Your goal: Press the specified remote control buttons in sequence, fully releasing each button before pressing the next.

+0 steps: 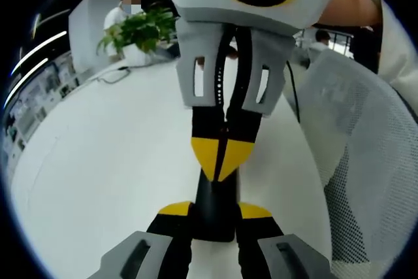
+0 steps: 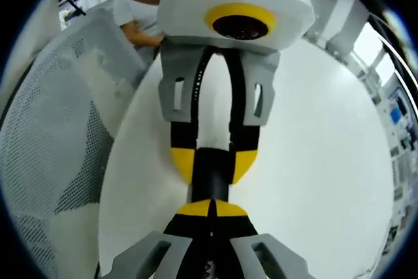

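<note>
The black remote control (image 1: pixel 215 210) lies lengthwise on the white table (image 1: pixel 104 161), and everything else is best placed against it. In the left gripper view, the left gripper (image 1: pixel 216 211) has its two yellow-tipped jaws one on each side of the remote's near end, clamped against its sides. The right gripper (image 1: pixel 221 155) comes in from the far end of the remote, its jaws drawn together to a point, the yellow tips meeting on the remote's top face (whether they bear on a button cannot be told).

In the right gripper view the same pairing appears from the other end: the right gripper (image 2: pixel 210 208), tips touching, sits on the near end of the remote control (image 2: pixel 210 174), and the left gripper (image 2: pixel 212 161) straddles the far part, holding it by the sides.

Beside the remote, off the table edge, stands a white mesh chair (image 1: pixel 366 161). Beyond the remote's far end in the left gripper view, a green potted plant (image 1: pixel 140 31) stands on the table.
</note>
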{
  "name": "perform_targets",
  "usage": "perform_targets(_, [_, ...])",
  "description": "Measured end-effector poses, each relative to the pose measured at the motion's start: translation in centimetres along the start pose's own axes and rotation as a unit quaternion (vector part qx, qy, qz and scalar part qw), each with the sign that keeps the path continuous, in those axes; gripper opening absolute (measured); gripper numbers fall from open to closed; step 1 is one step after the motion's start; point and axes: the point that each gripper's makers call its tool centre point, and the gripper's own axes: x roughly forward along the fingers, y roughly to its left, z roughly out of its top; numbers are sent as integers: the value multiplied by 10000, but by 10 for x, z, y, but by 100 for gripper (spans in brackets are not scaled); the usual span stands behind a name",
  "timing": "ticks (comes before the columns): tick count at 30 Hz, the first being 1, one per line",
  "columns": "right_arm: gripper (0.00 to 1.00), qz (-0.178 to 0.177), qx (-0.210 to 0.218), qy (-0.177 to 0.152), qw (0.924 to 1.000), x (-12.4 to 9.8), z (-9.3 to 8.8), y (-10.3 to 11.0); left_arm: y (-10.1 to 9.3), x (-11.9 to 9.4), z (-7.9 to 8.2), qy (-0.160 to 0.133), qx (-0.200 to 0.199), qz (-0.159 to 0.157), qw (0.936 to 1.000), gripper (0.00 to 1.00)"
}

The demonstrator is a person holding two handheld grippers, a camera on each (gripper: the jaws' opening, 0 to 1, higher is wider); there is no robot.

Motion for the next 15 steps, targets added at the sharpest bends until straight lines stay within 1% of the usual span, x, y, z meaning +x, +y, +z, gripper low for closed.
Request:
perform_targets(5, [0,-6,-5,23,10000,1,0,0,1,1,-2,-2,-4,1,10000,24])
perform_targets(11, [0,-6,-41,43,10000,0,-1,0,-2,0,1,-6,8,-9,10000,24])
perform_targets(13, [0,0,8,23,10000,0,-1,0,-2,0,2,-4,15,-12,10000,24])
perform_targets(15, [0,5,107,-39,9999,0,-1,-1,2,1,-2,-7,14,-11,10000,24])
